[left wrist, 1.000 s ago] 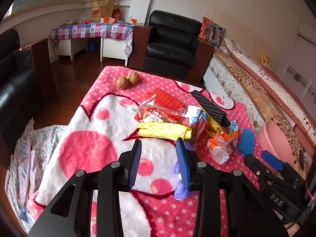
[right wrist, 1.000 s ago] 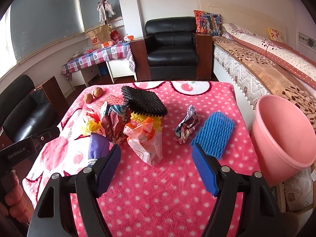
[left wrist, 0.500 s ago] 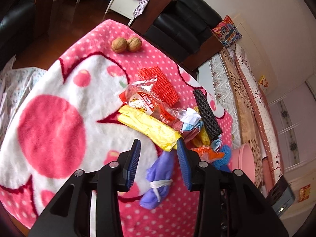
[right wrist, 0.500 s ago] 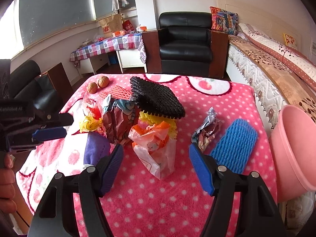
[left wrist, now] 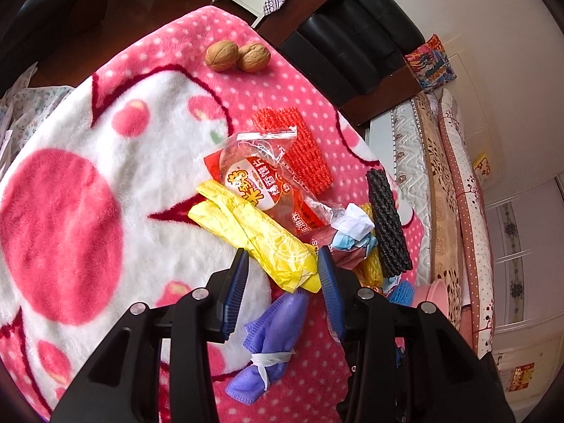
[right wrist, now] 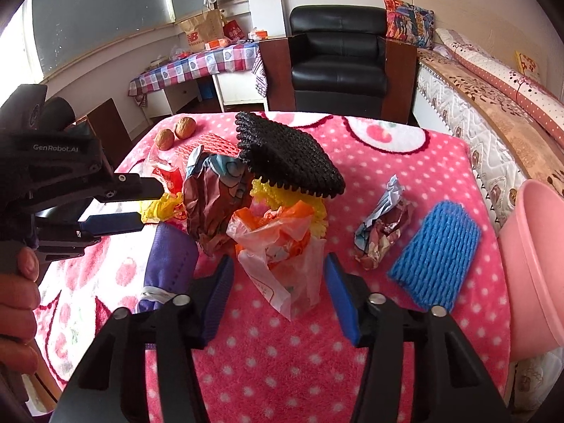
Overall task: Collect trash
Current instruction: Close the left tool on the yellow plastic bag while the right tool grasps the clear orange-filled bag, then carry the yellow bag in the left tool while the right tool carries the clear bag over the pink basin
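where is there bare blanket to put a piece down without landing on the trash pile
Free: the near strip of blanket in front of the right gripper, and the white and pink stretch left of the yellow wrapper, below the walnuts. Crowded: the middle, from the black net to the orange bag.

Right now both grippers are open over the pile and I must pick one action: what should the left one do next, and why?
Probably ease the left gripper forward and close: the yellow wrapper end already sits between its open jaws.
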`<state>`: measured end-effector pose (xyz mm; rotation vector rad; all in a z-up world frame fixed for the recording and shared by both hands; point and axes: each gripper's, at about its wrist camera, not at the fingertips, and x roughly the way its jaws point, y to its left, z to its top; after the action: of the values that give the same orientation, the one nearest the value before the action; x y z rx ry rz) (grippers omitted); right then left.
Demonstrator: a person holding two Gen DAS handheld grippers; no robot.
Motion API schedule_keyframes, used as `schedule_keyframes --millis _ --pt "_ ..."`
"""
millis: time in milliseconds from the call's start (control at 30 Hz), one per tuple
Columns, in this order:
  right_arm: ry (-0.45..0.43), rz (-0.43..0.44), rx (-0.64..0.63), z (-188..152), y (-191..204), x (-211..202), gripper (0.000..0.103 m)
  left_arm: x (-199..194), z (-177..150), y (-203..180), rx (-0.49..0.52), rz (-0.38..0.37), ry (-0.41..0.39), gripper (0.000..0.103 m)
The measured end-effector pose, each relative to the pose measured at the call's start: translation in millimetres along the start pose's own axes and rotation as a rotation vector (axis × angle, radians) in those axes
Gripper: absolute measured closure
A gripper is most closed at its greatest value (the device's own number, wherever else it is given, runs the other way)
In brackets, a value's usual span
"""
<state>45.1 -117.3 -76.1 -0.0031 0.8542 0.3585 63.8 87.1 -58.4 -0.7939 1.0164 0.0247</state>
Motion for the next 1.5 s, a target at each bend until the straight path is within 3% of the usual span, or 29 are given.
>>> schedule_keyframes --millis 133,367,633,833,1067,1500 --pt "0.015 0.027 0.021 -2 -4 -1 0.075 -2 -2 1 0.013 -0.005 -0.012 0.078" --pt "0.013 0.057 0.048 -10 -8 -13 0.086 -16 -11 -1 0.070 -0.006 -0.050 0.091" --pt "-0.037 0.074 0.072 -14 -14 -40 0.089 -48 -36 -22 0.241 0.025 -0.152 0.092" --pt "-0.082 0.053 0.105 -13 -26 -61 0.089 -62 -58 -58 0.425 0.021 -0.229 0.092" --pt "-0.120 -0.012 0.148 -11 -52 -80 0.089 -49 -85 -106 0.596 0.005 -0.239 0.092" --pt "-0.163 -0.175 0.304 -9 -136 -106 0.088 -2 -122 -184 0.800 -0.058 -0.195 0.092"
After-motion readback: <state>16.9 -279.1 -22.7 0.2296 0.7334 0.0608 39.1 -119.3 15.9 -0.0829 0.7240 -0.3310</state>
